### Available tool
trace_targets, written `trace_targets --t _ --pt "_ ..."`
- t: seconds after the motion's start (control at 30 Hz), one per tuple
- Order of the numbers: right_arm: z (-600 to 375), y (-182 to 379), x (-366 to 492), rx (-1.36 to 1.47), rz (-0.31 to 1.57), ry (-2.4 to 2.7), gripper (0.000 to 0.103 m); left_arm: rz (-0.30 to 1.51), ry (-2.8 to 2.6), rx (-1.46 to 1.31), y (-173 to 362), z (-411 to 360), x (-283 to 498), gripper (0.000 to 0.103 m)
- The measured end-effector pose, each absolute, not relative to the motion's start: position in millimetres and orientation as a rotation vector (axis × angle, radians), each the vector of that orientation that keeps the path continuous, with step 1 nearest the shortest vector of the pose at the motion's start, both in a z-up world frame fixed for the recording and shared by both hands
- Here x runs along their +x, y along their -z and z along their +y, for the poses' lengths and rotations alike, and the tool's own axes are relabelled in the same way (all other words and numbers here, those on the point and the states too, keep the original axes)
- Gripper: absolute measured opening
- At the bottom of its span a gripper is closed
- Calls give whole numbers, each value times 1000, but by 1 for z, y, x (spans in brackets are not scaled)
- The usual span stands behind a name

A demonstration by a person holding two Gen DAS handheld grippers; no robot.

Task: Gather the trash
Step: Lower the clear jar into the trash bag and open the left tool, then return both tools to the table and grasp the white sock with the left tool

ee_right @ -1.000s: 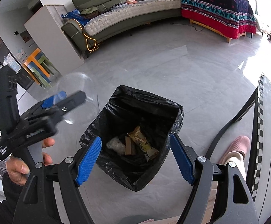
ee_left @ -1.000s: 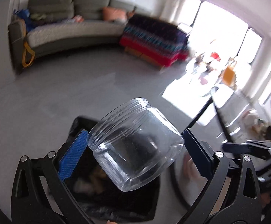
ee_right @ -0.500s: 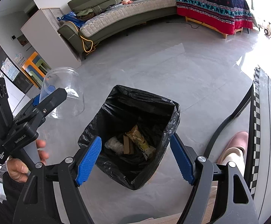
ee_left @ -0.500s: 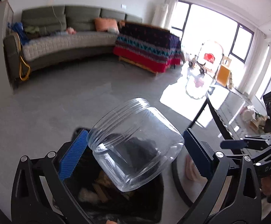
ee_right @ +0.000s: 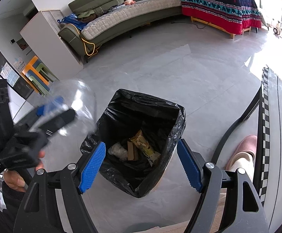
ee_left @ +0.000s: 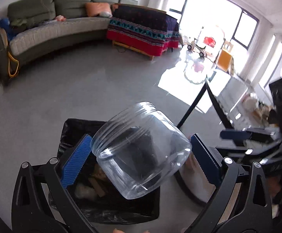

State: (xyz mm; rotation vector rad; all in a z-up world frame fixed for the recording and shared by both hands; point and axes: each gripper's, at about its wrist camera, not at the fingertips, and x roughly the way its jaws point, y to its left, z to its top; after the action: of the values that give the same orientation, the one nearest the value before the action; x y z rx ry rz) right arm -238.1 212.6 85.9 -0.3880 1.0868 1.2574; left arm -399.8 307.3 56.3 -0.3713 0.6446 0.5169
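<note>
Since the earlier frame, the left claw [ee_left: 141, 155] has moved nearer the bin [ee_right: 141, 128]; it grips the jar [ee_left: 141, 151], tilted, at lower centre. Right claw [ee_right: 141, 163] gapes wide, holding nothing.

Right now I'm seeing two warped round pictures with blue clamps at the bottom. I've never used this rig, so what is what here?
There is no robot here: a person holds a two-finger clamp in each hand, and each clamp has a wide-angle camera looking along its blue fingers.

In the left camera's picture, the left gripper pinches a clear plastic jar, lidless and tilted, above a bin lined with a black bag.

In the right camera's picture, the right gripper is open and holds nothing. Beyond it the same black bag stands on the grey floor, with wrappers inside. At left, blurred, you see the other clamp with the jar.
</note>
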Motion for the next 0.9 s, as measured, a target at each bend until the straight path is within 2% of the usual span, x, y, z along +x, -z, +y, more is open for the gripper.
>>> trace_targets --t 0.1,0.3,0.43,0.57,0.9 --pt "215 -95 -236 -365 1078 -1269 77 601 -501 -216 -58 287 -401 98" --pt "233 -112 -261 -429 1022 -1351 81 657 -462 -93 -54 267 -392 98" --pt "245 -104 -277 -533 1001 -1334 81 627 -424 -65 -57 261 -398 98" --pt "251 -94 -266 -484 1072 -1314 82 625 -423 -32 -65 263 -398 97" --pt "234 -112 -257 -417 1026 -1313 82 686 -488 -98 -59 282 -390 97"
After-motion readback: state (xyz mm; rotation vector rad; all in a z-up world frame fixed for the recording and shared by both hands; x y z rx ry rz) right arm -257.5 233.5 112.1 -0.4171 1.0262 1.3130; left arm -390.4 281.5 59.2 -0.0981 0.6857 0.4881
